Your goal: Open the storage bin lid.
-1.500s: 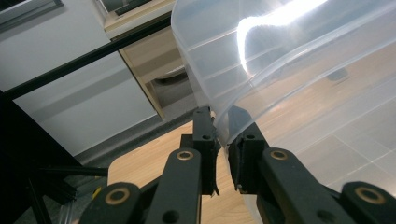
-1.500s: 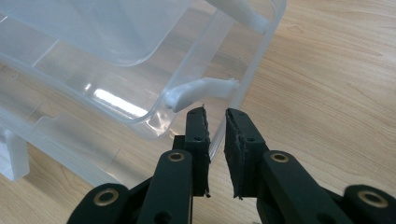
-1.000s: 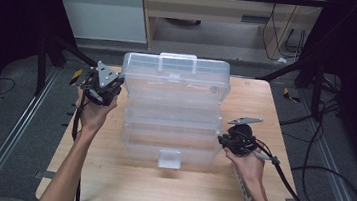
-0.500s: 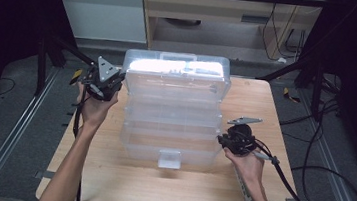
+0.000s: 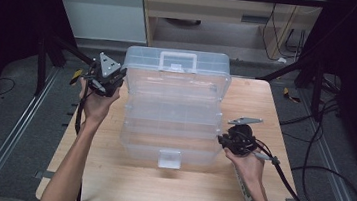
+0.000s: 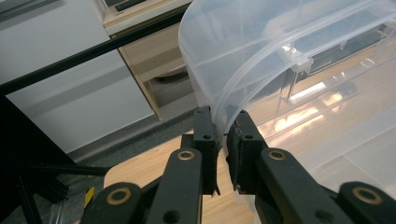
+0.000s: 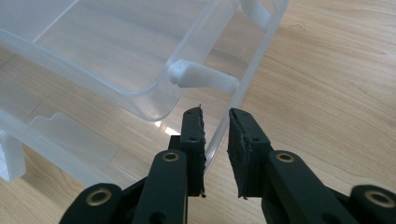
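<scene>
Two grippers work a clear plastic tiered storage box (image 5: 173, 105) standing mid-way on the wooden table (image 5: 275, 115): the right gripper (image 7: 215, 116) straddles its near side wall, jaws parted; farther off, the left gripper (image 6: 223, 122) pinches the raised lid's (image 6: 233, 51) rim

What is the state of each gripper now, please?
Left gripper: shut on the lid edge of the clear box.
Right gripper: jaws around the box wall, small gap; grip cannot be told.
</scene>
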`<state>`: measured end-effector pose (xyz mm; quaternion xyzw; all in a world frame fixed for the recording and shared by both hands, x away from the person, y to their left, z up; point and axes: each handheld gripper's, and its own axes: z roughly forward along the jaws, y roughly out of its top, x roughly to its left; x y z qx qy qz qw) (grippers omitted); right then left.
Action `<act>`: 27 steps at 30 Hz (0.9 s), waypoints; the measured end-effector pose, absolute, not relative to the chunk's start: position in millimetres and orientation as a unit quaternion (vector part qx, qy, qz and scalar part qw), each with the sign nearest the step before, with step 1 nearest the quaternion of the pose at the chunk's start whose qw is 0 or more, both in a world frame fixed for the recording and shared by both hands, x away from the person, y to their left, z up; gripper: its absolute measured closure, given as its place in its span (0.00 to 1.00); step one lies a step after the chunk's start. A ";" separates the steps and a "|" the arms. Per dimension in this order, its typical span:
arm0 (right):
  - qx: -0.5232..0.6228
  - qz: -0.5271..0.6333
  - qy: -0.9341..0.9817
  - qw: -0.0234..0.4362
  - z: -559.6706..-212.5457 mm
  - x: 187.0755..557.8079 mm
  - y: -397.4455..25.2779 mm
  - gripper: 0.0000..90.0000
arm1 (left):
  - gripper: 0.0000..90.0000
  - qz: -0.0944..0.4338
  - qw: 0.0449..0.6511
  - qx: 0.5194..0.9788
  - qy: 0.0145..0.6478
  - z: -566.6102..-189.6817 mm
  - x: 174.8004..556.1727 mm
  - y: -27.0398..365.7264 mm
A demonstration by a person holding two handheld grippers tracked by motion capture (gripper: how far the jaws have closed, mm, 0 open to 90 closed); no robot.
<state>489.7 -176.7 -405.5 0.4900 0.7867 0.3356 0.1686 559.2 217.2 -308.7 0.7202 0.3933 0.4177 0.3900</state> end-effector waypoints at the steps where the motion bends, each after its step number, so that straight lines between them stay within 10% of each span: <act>1: 0.490 0.336 0.787 0.168 -405.6 489.7 -176.7 0.85 | 0.91 0.418 0.390 0.720 0.393 -308.7 559.2 217.2; 27: 0.487 0.337 0.789 0.167 -405.6 489.9 -177.1 0.84 | 0.89 0.422 0.378 0.718 0.404 -304.2 587.2 211.9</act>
